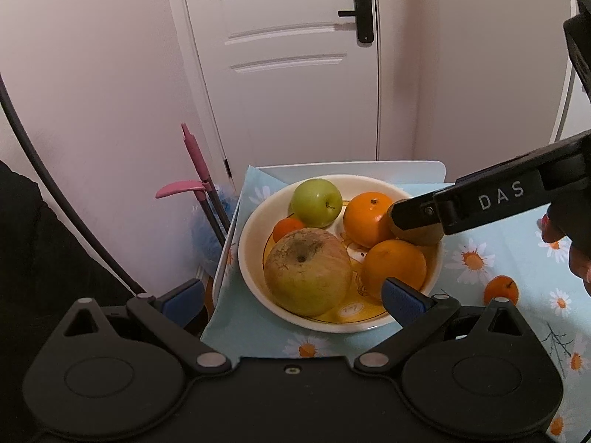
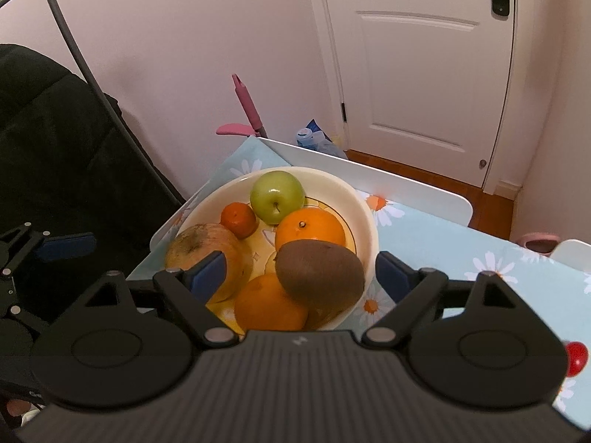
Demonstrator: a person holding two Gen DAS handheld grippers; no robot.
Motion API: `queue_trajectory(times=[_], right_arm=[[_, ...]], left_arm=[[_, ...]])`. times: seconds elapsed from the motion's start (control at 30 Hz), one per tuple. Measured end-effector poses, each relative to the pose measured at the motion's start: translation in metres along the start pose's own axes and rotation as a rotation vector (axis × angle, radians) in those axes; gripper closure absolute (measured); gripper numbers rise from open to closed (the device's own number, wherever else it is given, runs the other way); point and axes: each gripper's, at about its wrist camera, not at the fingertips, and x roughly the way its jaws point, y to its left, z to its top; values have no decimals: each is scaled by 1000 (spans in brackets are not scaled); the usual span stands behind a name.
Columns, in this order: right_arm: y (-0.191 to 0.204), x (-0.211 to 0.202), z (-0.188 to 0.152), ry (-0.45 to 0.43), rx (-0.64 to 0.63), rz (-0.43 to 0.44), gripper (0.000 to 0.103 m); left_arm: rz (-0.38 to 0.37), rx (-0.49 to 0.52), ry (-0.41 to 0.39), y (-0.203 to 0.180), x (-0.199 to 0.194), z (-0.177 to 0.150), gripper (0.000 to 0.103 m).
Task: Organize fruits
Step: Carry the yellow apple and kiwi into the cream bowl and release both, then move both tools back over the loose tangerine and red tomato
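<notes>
— Right black two-finger gripper with blue pads (image 2: 297, 277): spread wide above the near right rim of the cream ceramic bowl (image 2: 364, 214), brown fuzzy kiwi (image 2: 320, 272) between the fingers, touching neither pad as far as visible. Resting on the near round orange (image 2: 269, 304) and against the far round orange (image 2: 310, 227).

— And the left black gripper with blue pads (image 1: 293, 297)?

— Also spread wide, empty, hovering at the bowl's near side. Large yellow-green russeted apple (image 1: 308, 271) straight ahead of it.

— Rest of the bowl?

— Shiny small green apple (image 1: 317, 202) at the far side, little dark-orange mandarin (image 1: 287, 228) tucked left of it.

— Outside the bowl?

— Second small mandarin (image 1: 501, 289) on the pale blue daisy-print tablecloth (image 1: 480, 229), right of the bowl, well apart. Small red round fruit (image 2: 576, 359) near the right edge, kind unclear.
</notes>
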Motion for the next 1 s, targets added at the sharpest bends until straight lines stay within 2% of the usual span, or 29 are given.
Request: queue_trajectory(times=[0.4,0.73,1.0], right_arm=[[9,-55,-8,-64,34,-71,0],[4,-114,-30,-116,105,-218,0],[-15,-160,-60,-134,129,-305,0]], left_arm=[[-32,8,-52,-6,-34,9,0],[-107,34,-100,-23,-60,13,0],[-148,57,-128,-55,-79,14,0]])
